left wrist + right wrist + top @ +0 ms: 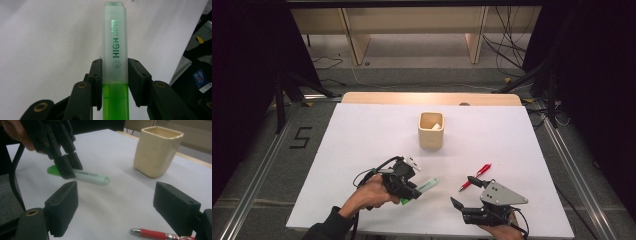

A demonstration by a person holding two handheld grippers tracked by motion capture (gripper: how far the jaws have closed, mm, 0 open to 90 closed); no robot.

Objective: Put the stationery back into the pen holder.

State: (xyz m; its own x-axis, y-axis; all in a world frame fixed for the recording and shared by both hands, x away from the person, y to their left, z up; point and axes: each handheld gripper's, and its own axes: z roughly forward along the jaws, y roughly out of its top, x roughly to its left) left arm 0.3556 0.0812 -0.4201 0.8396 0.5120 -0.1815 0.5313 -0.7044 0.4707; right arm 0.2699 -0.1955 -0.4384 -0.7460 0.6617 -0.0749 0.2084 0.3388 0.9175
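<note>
The table (362, 130) carries a cup (431, 131) towards its far edge. Near the front edge, the left gripper (412, 192) pinches a green highlighter (426, 186) clear of the surface; the right gripper (463, 191) stands spread beside a red pen (476, 176).

Table (362, 130) had a white top w/ wood back edge. A cream cup (431, 131) & red pen (475, 177) sat on it.

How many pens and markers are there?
2: a green highlighter clamped in the left gripper, and a red pen lying on the table by the right gripper. The cup may hide more.
</note>
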